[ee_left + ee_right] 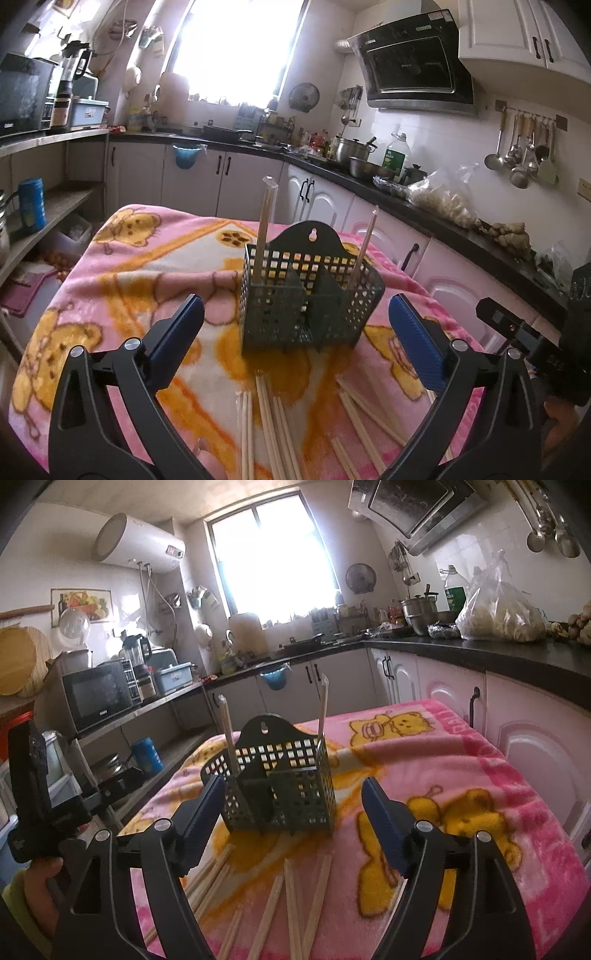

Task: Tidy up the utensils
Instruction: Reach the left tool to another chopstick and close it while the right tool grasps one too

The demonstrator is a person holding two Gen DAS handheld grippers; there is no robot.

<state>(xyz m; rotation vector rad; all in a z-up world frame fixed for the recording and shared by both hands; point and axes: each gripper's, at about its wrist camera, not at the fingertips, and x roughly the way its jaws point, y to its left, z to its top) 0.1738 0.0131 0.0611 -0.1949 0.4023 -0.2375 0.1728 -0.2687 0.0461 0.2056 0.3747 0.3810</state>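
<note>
Chopsticks (pixel 266 218): two upright in caddy (pixel 310 295); left tool (pixel 295 332), right tool (pixel 291 812) both agape, empty.

Spread tongs (pixel 293 812) before chopstick basket (pixel 280 786)

One basket (pixel 310 295) is seen past the claws. Two chopsticks (pixel 265 229) are stood in it. About ten more chopsticks (pixel 273 424) are seen lying between the claws.

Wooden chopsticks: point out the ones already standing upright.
Two wooden chopsticks stand in the dark perforated plastic basket: one in its left compartment, one in its right. All others lie flat on the pink blanket.
</note>
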